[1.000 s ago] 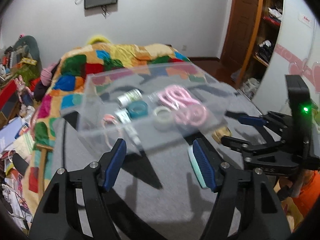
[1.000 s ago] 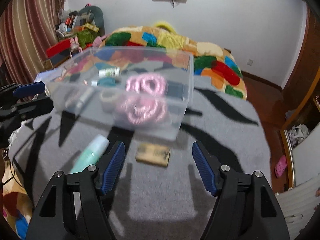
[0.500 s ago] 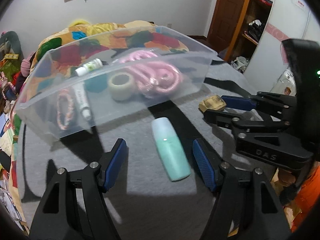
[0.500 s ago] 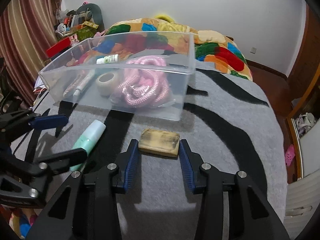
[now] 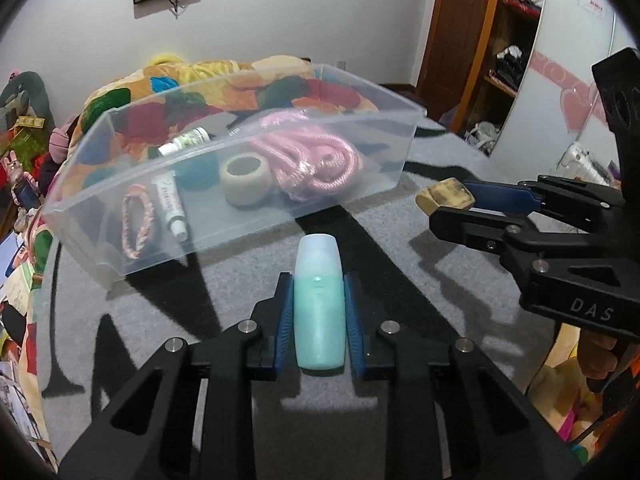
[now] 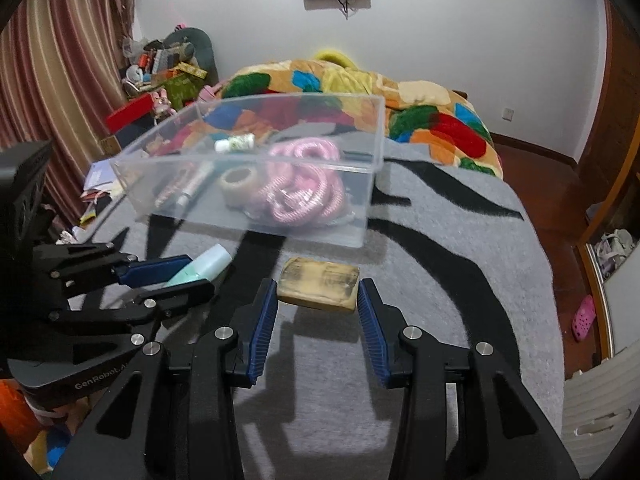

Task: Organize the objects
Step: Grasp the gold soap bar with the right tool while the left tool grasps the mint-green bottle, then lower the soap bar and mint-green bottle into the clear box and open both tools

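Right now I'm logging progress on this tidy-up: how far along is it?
Done: the pink rope, tape roll, small tubes and a bracelet already lie in the clear bin. In hand: the left tool is shut on the mint bottle, and the right tool brackets the tan block, seemingly gripping it. Left: both go into the bin.

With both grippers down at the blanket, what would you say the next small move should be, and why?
Probably lift both straight up. The left gripper has its fingers pressed on the teal bottle, and the right gripper brackets the tan block, apparently gripping its ends. Both items lie just in front of the clear bin, whose wall they must clear before dropping in beside the pink rope.
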The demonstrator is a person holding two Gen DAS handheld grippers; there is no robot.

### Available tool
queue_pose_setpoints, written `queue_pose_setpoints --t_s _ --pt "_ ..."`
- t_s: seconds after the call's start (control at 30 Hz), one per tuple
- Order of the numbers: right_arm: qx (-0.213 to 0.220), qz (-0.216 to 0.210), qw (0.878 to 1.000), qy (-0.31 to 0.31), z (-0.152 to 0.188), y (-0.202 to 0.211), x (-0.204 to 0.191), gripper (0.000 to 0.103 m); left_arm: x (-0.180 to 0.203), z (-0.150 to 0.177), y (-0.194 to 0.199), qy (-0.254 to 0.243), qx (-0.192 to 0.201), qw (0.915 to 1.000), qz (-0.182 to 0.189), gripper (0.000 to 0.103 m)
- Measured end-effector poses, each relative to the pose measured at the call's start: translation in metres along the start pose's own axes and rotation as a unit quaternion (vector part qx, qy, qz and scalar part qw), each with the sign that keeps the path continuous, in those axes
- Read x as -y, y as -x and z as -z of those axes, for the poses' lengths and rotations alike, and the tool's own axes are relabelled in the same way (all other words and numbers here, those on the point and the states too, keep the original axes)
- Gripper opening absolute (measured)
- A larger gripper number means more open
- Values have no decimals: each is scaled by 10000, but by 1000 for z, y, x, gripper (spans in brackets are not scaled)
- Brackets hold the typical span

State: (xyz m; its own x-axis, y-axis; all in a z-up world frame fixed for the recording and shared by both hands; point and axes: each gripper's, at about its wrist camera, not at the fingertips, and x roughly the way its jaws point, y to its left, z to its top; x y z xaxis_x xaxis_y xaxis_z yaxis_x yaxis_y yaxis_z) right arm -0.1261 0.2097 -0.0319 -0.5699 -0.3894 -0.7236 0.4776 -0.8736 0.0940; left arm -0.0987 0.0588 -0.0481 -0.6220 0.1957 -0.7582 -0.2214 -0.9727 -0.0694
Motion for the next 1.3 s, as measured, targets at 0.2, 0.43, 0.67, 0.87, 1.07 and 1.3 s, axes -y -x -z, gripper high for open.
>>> queue_pose_setpoints --t_s 0.2,0.43,0.67,0.87,1.07,1.3 --pt "284 -121 9995 -11 -17 12 -8 38 -11 -12 25 122 377 9992 -13 24" --pt "625 -193 9979 -38 -46 19 -15 38 -35 -38 51 351 783 9962 -131 24" --pt "691 -310 9970 -151 -77 6 -21 38 -63 -61 54 642 907 9931 -382 24" --pt "380 -218 9990 -132 -90 -32 -28 38 -81 -70 30 775 680 9932 -543 24" --pt "46 -116 9997 -214 -91 -61 -24 38 -91 -73 11 846 567 9930 -593 24" --pt "-57 -39 9998 -171 -89 -68 -22 38 -87 -73 -7 712 339 9951 -604 24"
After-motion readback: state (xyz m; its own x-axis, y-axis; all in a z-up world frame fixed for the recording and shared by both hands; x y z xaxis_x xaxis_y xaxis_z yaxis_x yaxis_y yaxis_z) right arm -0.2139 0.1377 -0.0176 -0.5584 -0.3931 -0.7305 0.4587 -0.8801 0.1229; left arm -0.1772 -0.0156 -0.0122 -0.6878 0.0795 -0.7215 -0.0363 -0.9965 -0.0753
